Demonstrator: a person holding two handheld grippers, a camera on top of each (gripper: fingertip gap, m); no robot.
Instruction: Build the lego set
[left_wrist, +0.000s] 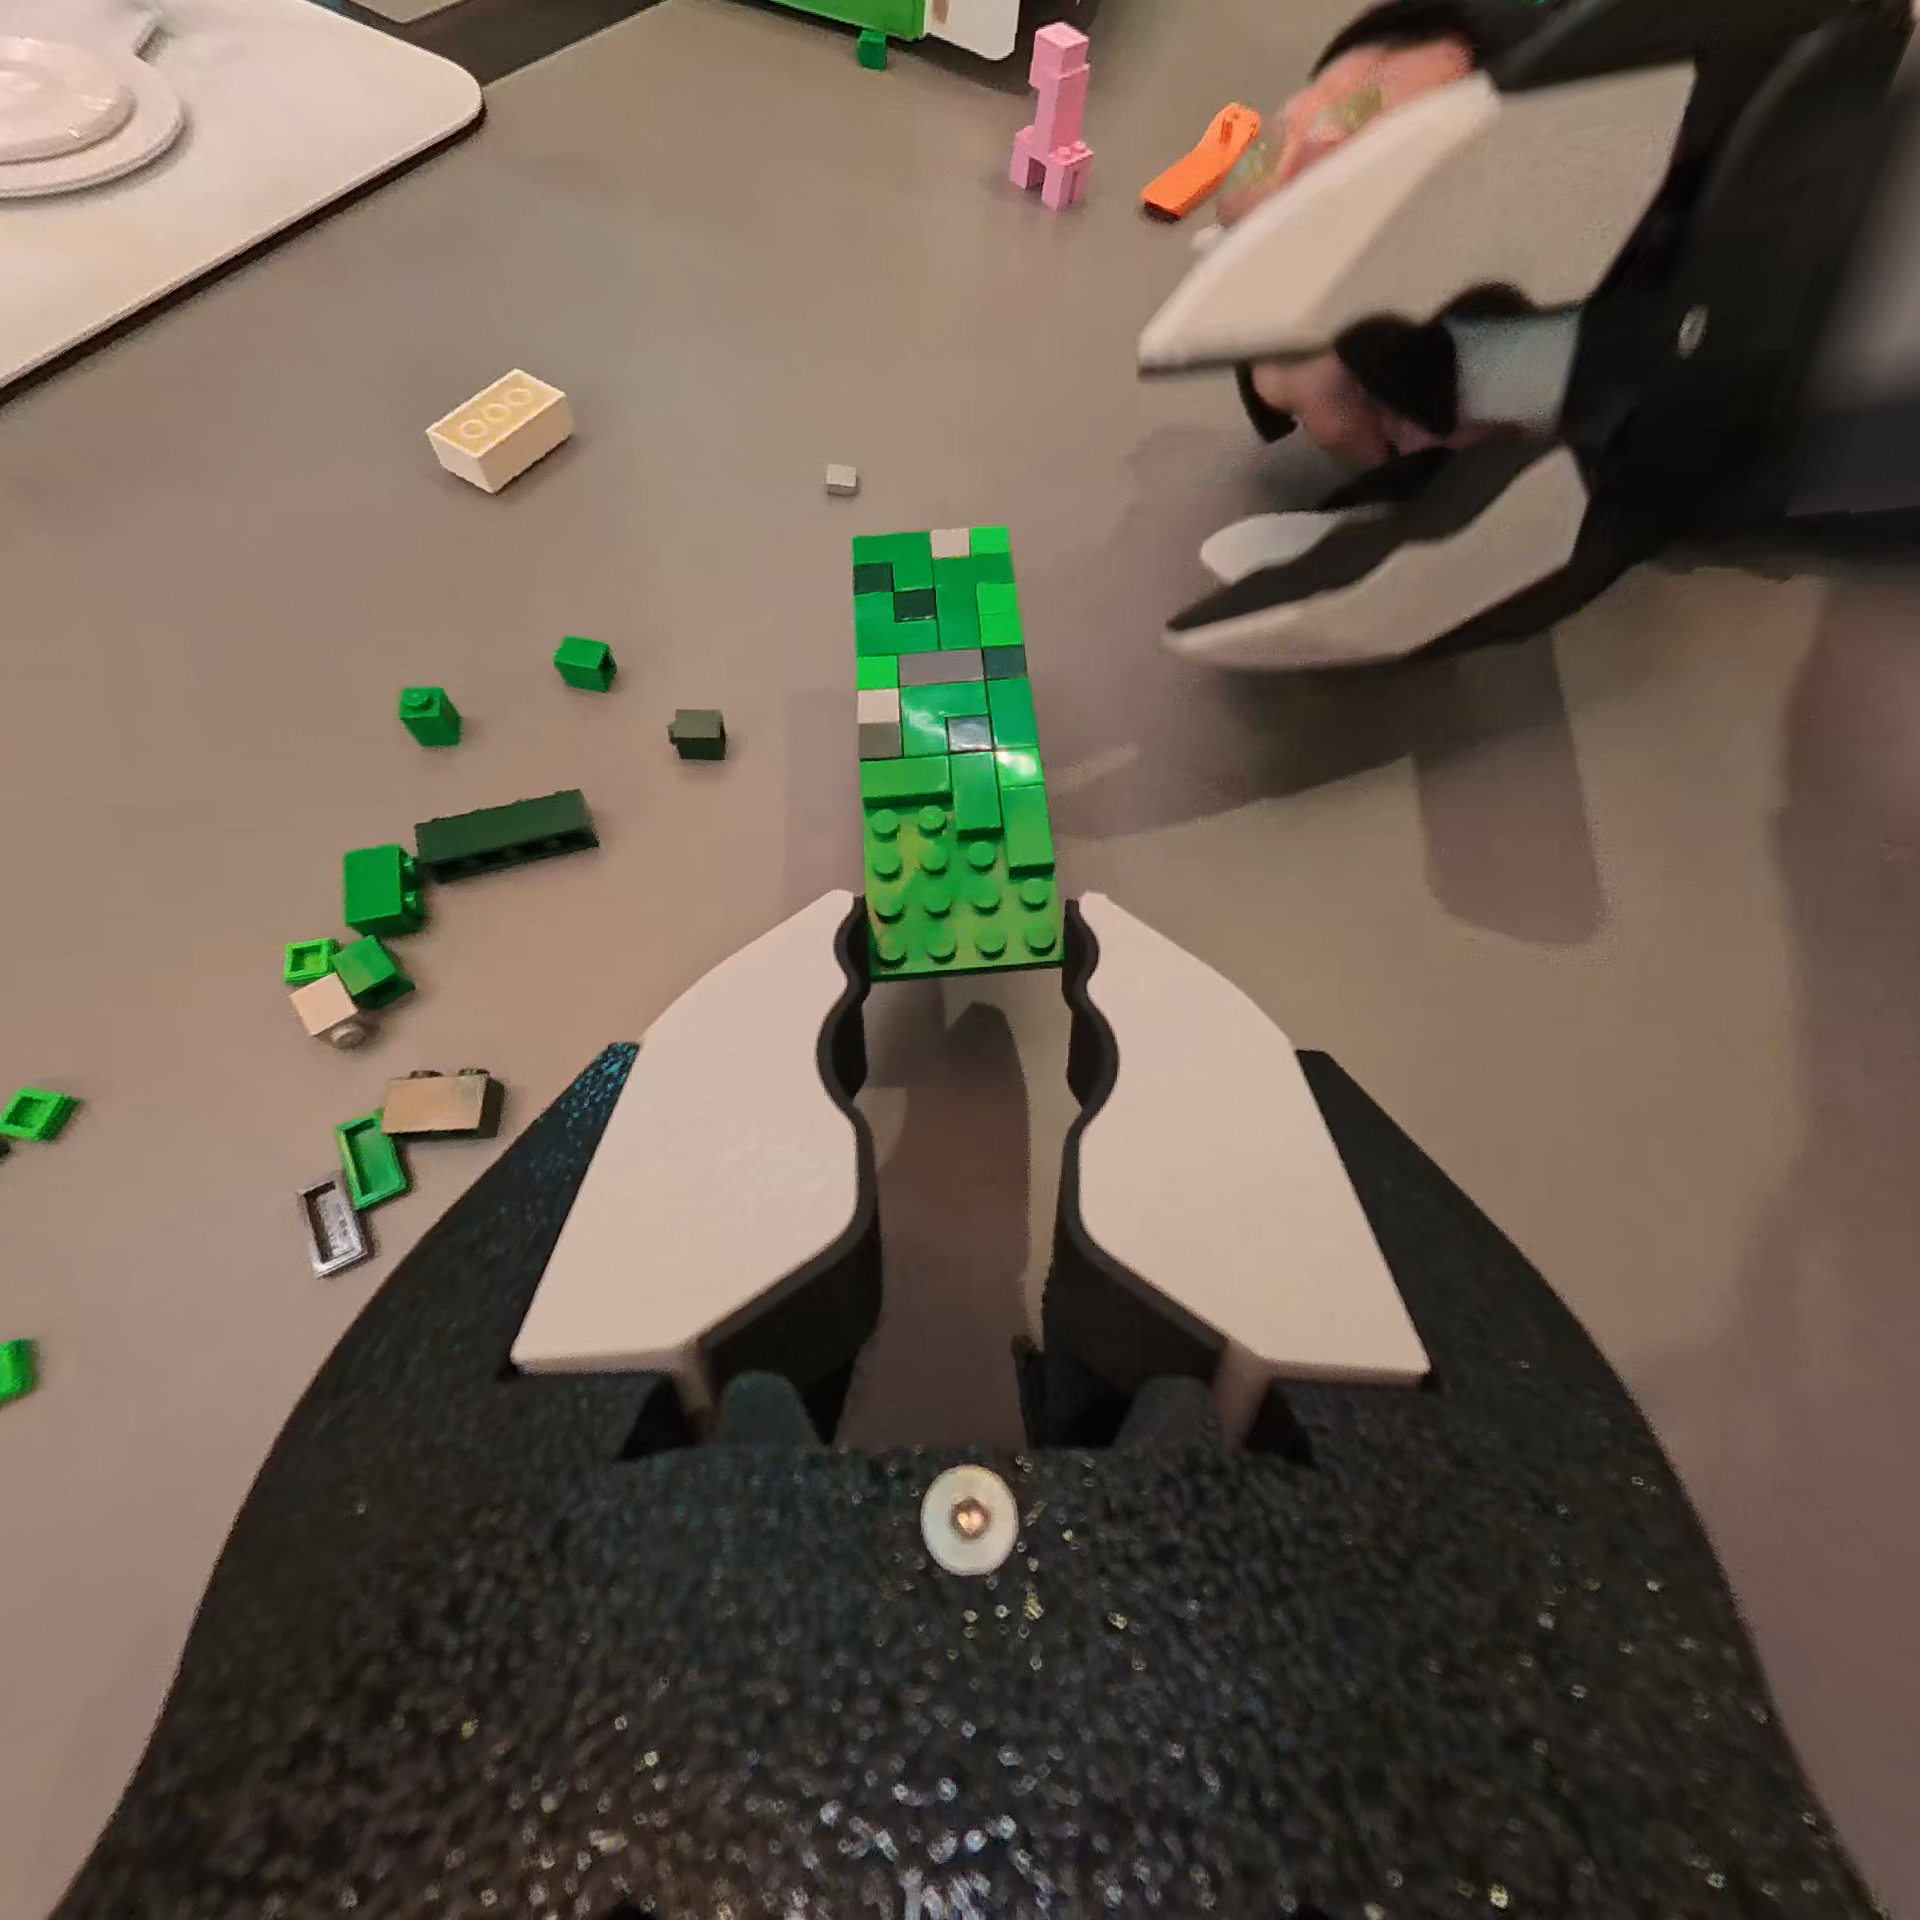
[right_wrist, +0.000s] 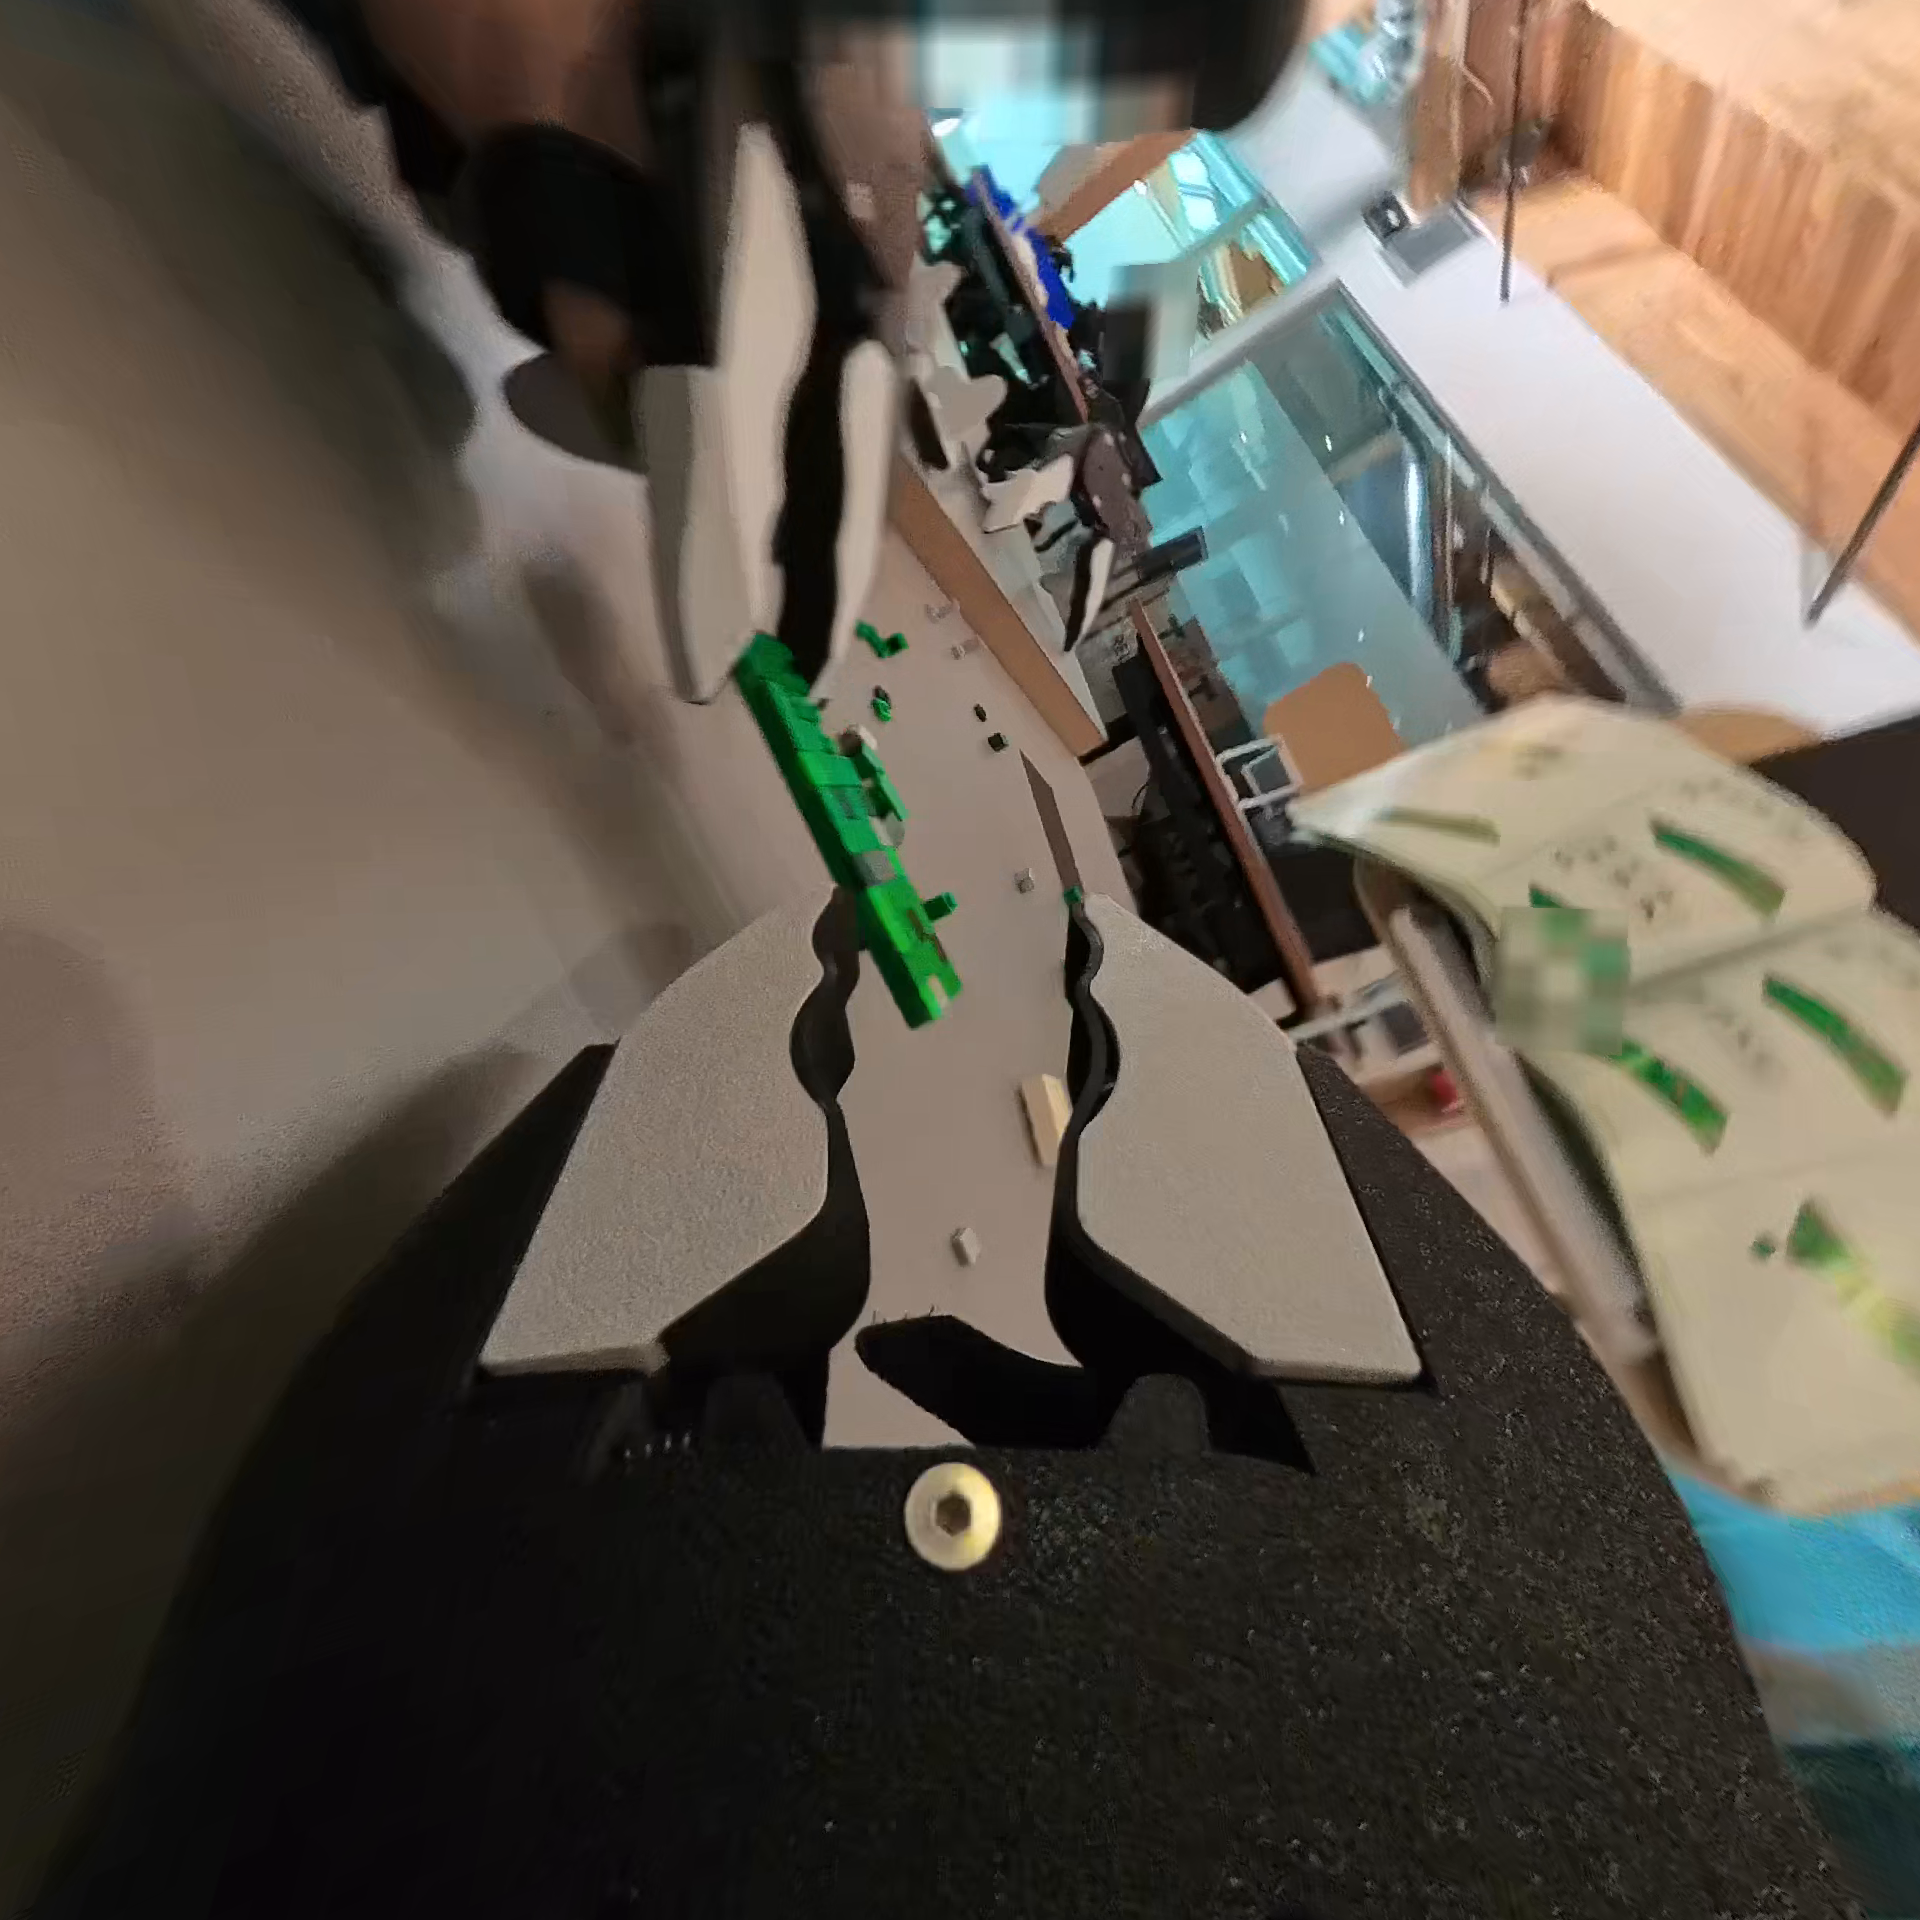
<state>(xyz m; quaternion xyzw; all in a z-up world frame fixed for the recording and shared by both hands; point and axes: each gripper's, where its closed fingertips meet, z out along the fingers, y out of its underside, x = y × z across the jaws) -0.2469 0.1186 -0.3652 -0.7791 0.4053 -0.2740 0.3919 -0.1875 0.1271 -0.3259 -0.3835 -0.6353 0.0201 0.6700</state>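
Two grippers, left gripper (left_wrist: 966, 935) clamped on green lego plate (left_wrist: 951, 748), right gripper (left_wrist: 1174, 488) apart, empty, just beside

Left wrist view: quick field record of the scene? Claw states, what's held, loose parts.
left claw: shut on green plate assembly, gripping its studded near end
assembly pose: sticks out ahead of the claw, above the table
right claw: open, empty, blurred, to the right of the assembly
loose green bricks: scattered left
cream brick: left, farther back
pink figure: far side, upright
orange piece: beside the pink figure
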